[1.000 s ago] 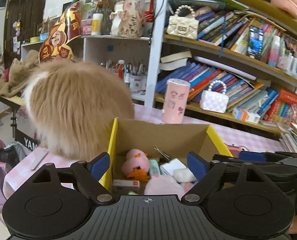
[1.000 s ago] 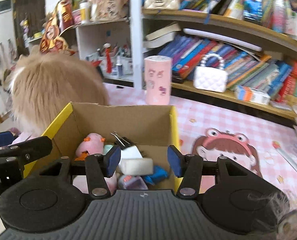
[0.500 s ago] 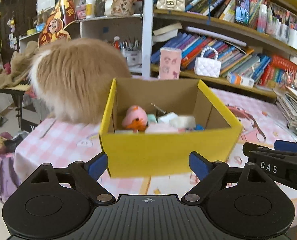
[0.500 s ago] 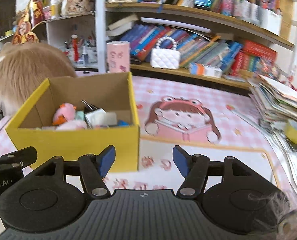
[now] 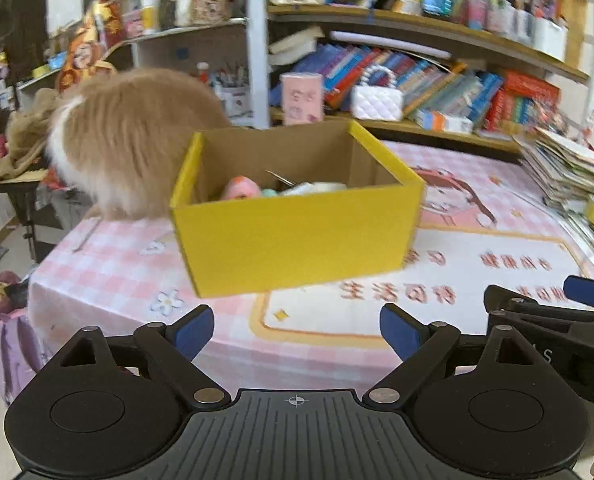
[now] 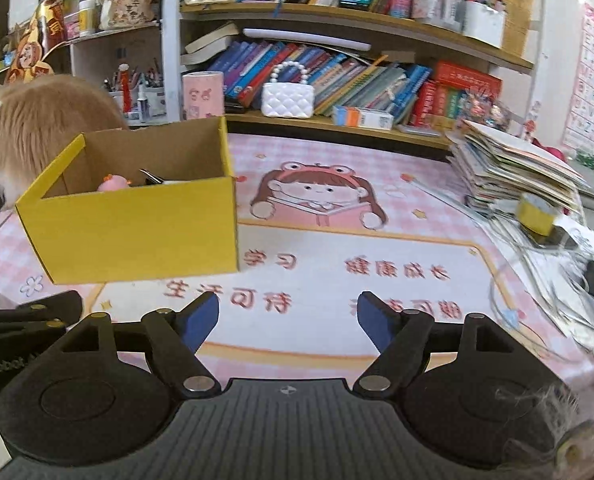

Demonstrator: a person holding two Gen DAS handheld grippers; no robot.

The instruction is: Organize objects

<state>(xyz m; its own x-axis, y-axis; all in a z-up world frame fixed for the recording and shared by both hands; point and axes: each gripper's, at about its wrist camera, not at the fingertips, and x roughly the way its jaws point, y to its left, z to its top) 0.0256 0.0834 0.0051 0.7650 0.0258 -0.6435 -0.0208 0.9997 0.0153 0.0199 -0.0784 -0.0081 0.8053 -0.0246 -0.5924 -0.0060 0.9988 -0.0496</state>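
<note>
"nRobot" on left hand-held gripper (image 6: 1,368)

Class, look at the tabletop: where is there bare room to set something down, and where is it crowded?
Free: the pink mat right of the yellow box, up to the paper stack. Crowded: the right edge, with cables, and behind the box, where a furry animal sits.

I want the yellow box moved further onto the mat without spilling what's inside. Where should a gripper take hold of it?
Take the yellow box by its right side wall's top edge, coming from above with one finger inside and one outside. The box looks too wide to span, the top is open, and that wall is thin, upright cardboard facing the right gripper. Keep it level, probably sliding rather than lifting.
</note>
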